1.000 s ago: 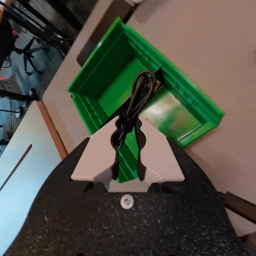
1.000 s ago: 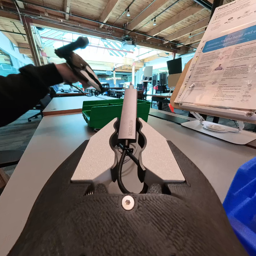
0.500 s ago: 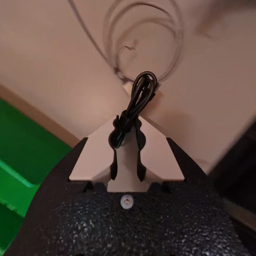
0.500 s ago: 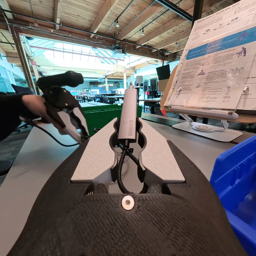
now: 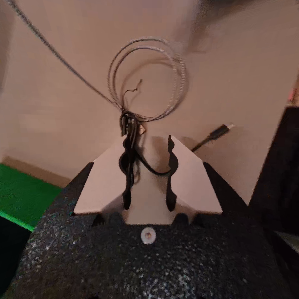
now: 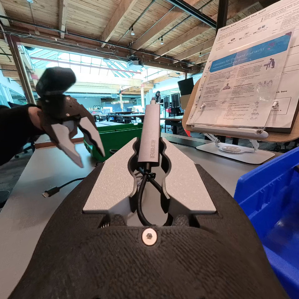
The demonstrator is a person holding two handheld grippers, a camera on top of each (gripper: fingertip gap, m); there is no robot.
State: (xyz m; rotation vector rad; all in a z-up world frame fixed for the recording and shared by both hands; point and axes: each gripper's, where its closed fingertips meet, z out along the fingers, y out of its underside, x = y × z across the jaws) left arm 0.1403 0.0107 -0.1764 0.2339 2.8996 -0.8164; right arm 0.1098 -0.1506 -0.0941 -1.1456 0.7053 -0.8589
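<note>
Left tongs [image 5: 148, 137] hanging spread above the pale counter [image 5: 64, 80], also showing at left in the right wrist view [image 6: 90, 155], tilted downward in a dark-sleeved hand [image 6: 34, 117]. Black cable [image 5: 129, 145] lying loose against one finger [image 5: 103, 181], its plug end [image 5: 221, 131] resting on the counter just beside the tongs. Silvery braided cable [image 5: 145, 80] coiling on the counter just beyond the black cable. Green bin [image 6: 116, 137] sitting behind the left tongs. Right tongs [image 6: 148, 140] pinching a grey hub [image 6: 149, 134] upright, its black lead [image 6: 144, 194] looping between the fingers. Blue bin [image 6: 267, 210] standing beside the hub; document stand [image 6: 234, 129] rising behind it.
</note>
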